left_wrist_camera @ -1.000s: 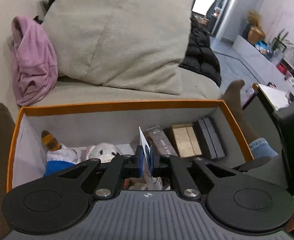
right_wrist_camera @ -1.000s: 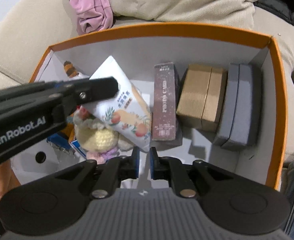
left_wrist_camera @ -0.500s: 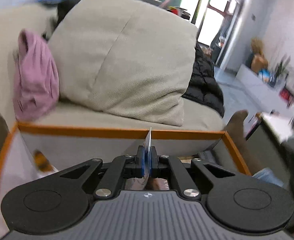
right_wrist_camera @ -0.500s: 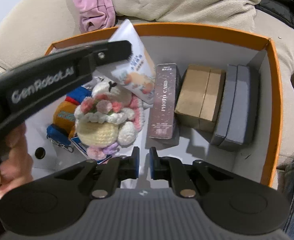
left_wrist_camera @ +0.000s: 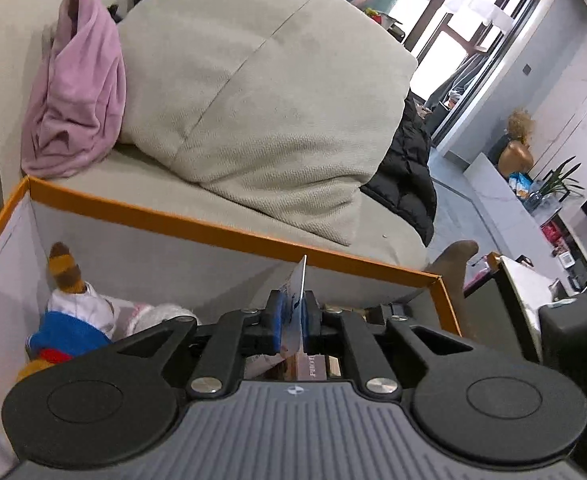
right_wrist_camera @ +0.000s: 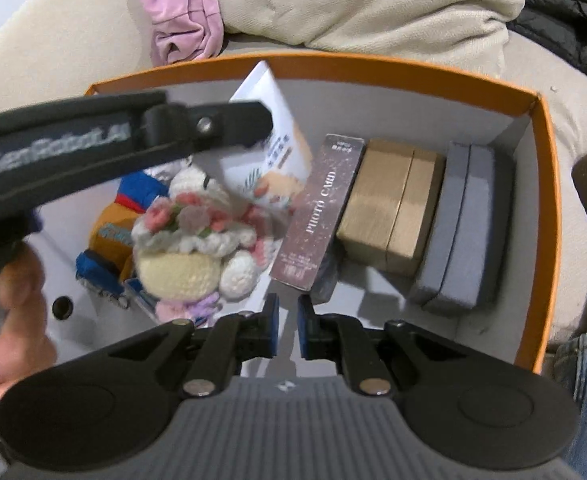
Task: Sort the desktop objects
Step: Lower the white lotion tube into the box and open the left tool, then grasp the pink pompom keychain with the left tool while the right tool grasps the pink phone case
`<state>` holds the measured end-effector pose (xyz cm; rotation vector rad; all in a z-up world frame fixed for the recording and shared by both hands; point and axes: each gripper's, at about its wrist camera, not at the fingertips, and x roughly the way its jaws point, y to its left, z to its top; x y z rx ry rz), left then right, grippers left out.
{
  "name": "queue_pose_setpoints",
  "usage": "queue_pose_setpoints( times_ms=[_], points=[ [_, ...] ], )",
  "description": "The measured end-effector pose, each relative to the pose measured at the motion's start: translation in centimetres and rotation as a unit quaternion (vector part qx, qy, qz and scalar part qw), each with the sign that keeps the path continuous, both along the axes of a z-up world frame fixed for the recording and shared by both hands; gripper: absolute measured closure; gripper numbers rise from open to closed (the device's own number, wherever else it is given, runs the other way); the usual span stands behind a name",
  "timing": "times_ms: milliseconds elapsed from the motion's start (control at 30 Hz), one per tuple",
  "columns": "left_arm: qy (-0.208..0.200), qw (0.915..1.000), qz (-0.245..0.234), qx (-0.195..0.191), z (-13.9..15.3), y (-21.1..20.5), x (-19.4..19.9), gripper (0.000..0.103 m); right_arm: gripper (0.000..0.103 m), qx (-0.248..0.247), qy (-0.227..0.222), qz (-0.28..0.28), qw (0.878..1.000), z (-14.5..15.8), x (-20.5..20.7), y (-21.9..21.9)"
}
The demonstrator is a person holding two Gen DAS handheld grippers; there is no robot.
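The white snack packet (right_wrist_camera: 271, 148) with fruit print hangs tilted over the orange-rimmed box (right_wrist_camera: 549, 208), above its middle-left part, pinched by the left gripper (left_wrist_camera: 293, 322), whose blue pads are pressed against the packet's thin edge. In the right wrist view that gripper reaches in from the left, over the soft toys. Below the packet lies a crocheted white and cream plush (right_wrist_camera: 189, 248), with a blue and orange plush (right_wrist_camera: 113, 216) just to its left. To the right of the packet, side by side on the box floor, lie a maroon photo card box (right_wrist_camera: 319, 216), a tan cardboard box (right_wrist_camera: 393, 208) and a grey case (right_wrist_camera: 461, 224). The right gripper (right_wrist_camera: 286, 332) hovers at the near side of the box, its fingers nearly together with a narrow gap, holding nothing. Beyond the box, a beige cushion (left_wrist_camera: 261, 112) and a pink garment (left_wrist_camera: 81, 96) rest on the sofa
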<state>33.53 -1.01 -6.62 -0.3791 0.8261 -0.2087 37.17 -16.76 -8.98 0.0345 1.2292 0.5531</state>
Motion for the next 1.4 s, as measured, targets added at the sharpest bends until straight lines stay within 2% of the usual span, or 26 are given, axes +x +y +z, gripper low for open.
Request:
queue_pose_setpoints(
  times_ms=[100, 167, 233, 400, 533, 633, 800, 867, 933, 1000, 1033, 1067, 1133, 1233, 1333, 1400],
  points=[
    [0.002, 1.0, -0.002, 0.003, 0.1, 0.1, 0.0, 0.093, 0.097, 0.003, 0.005, -0.002, 1.0, -0.4, 0.4, 0.5],
    [0.004, 1.0, -0.002, 0.003, 0.3, 0.2, -0.2, 0.08, 0.095, -0.002, -0.002, 0.001, 1.0, 0.0, -0.4, -0.3],
    [0.0, 1.0, -0.001, 0.01, 0.7, 0.3, -0.7, 0.076, 0.09, -0.004, -0.011, 0.004, 1.0, 0.4, -0.5, 0.1],
    [-0.007, 0.9994, 0.002, 0.034, 2.7, 0.2, -2.7, 0.076, 0.09, 0.004, -0.04, 0.016, 0.999, 2.7, -2.8, -0.5],
    [-0.022, 0.9967, -0.012, 0.077, 5.7, -0.5, -6.4, 0.076, 0.083, 0.025, -0.094, 0.018, 0.995, 5.4, -6.7, -2.1],
    [-0.023, 0.9944, -0.031, 0.099, 7.8, -1.0, -10.1, 0.076, 0.082, 0.045, -0.139, 0.015, 0.989, 7.1, -10.3, -3.5],
    [-0.017, 0.9901, -0.061, 0.125, 9.1, -1.8, -17.0, 0.073, 0.081, 0.069, -0.181, 0.001, 0.981, 8.0, -16.5, -5.8],
    [-0.01, 0.9875, -0.078, 0.137, 8.7, -2.2, -19.7, 0.071, 0.073, 0.069, -0.177, 0.002, 0.982, 7.3, -19.0, -6.4],
    [0.005, 0.9852, -0.091, 0.145, 7.6, -2.5, -22.2, 0.068, 0.07, 0.06, -0.16, 0.009, 0.985, 5.8, -21.0, -6.7],
    [0.027, 0.9831, -0.099, 0.152, 6.1, -2.7, -24.1, 0.059, 0.066, 0.051, -0.128, 0.02, 0.99, 4.0, -22.9, -6.9],
    [0.038, 0.9828, -0.098, 0.151, 5.1, -2.8, -25.0, 0.048, 0.063, 0.049, -0.11, 0.025, 0.992, 2.9, -23.7, -7.0],
    [0.046, 0.9829, -0.096, 0.15, 4.2, -2.8, -25.9, 0.045, 0.059, 0.046, -0.093, 0.03, 0.994, 1.9, -24.4, -7.0],
    [0.06, 0.9811, -0.099, 0.155, 2.5, -3.1, -27.1, 0.045, 0.057, 0.041, -0.062, 0.034, 0.997, 0.1, -25.5, -7.0],
    [0.084, 0.975, -0.089, 0.186, 0.1, -3.6, -28.3, 0.042, 0.054, 0.033, -0.022, 0.044, 0.998, -2.1, -26.6, -6.7],
    [0.102, 0.9686, -0.088, 0.209, -1.9, -4.2, -28.6, 0.036, 0.051, 0.029, -0.007, 0.048, 0.998, -3.2, -27.0, -6.1],
    [0.11, 0.97, -0.086, 0.199, -2.7, -4.0, -28.5, 0.034, 0.05, 0.025, 0.006, 0.05, 0.998, -4.3, -27.2, -5.7]
  ],
)
